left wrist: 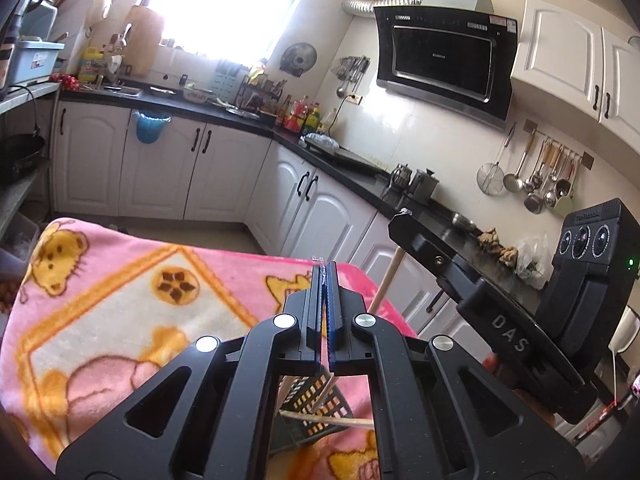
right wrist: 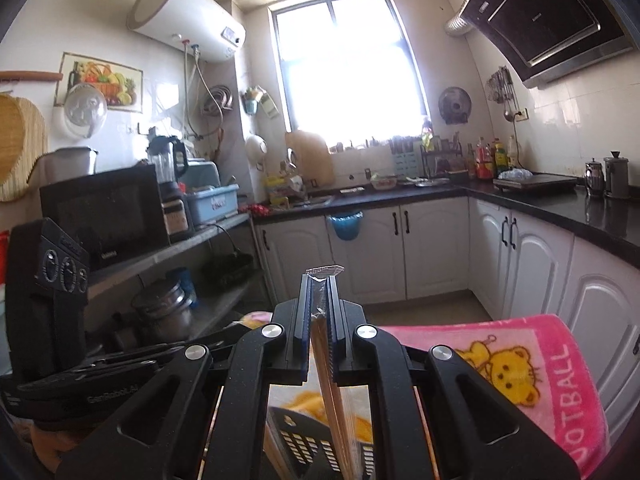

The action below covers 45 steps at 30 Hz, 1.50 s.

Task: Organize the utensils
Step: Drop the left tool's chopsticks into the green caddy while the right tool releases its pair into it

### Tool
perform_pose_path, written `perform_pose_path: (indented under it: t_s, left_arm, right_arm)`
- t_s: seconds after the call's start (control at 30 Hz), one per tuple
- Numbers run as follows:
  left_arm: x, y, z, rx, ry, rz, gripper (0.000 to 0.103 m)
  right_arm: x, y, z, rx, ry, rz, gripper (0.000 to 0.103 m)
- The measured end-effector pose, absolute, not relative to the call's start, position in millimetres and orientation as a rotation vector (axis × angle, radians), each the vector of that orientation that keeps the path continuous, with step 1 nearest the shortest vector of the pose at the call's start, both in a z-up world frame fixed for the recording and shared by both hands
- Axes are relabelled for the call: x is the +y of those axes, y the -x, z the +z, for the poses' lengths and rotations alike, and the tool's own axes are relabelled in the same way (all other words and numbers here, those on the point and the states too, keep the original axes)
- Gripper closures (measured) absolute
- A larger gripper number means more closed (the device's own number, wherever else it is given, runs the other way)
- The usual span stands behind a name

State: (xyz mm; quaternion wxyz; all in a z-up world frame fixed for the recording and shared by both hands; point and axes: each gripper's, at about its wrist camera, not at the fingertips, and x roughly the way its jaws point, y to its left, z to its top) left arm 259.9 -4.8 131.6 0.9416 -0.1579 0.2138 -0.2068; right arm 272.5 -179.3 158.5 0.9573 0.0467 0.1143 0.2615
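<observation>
My left gripper point(left wrist: 325, 267) is shut, with a strip of clear plastic wrapper point(left wrist: 319, 264) pinched between its pads; a thin clear end hangs out below the jaws. Under it lies a black slotted basket point(left wrist: 320, 398) with a wooden stick point(left wrist: 332, 421) across it. My right gripper point(right wrist: 320, 278) is shut on a clear-wrapped pack of wooden chopsticks point(right wrist: 332, 392), which hangs down over the same basket point(right wrist: 296, 436). In the left wrist view the right gripper point(left wrist: 404, 216) comes in from the right, a wooden shaft point(left wrist: 386, 282) hanging below it.
A pink cartoon blanket point(left wrist: 120, 300) covers the table under both grippers. Beyond it are white cabinets point(left wrist: 160, 168) under a black counter, a range hood point(left wrist: 444, 64) and hanging ladles point(left wrist: 536, 176). The left gripper's body point(right wrist: 48, 280) fills the left of the right wrist view, beside shelves with a microwave point(right wrist: 104, 208).
</observation>
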Motion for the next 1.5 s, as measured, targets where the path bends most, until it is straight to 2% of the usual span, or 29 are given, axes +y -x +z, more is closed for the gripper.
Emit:
perform_pose_path:
  t_s: [0.57, 0.67, 0.9, 1.03, 1.17, 1.23, 1.37, 1.5]
  left_arm:
    - [-8, -257, 93, 0.517, 0.286, -0.406, 0.103]
    - [-8, -255, 89, 0.53, 0.282, -0.391, 0.103]
    - [-7, -248, 88, 0.535, 0.257, -0.36, 0.102]
    - [-6, -245, 87, 0.538, 0.242, -0.339, 0.092]
    - [-3, -239, 86, 0.538, 0.245, -0.332, 0.087]
    - [-2, -235, 87, 0.533, 0.247, -0.331, 0.077]
    - [4, -227, 89, 0.518, 0.271, -0.34, 0.063]
    - [7, -218, 93, 0.502, 0.281, -0.344, 0.041]
  right_arm:
    - [-194, -258, 127, 0.342, -0.065, 0.476, 0.095]
    - [-196, -256, 125, 0.374, -0.065, 0.465, 0.092]
    - [-201, -247, 116, 0.418, -0.045, 0.45, 0.077]
    - [-211, -239, 115, 0.422, -0.067, 0.441, 0.07]
    - [-220, -230, 119, 0.414, -0.075, 0.429, 0.061]
    - [-224, -226, 121, 0.411, -0.075, 0.423, 0.058]
    - [-231, -215, 122, 0.404, -0.077, 0.418, 0.052]
    - [-236, -203, 123, 0.395, -0.07, 0.409, 0.042]
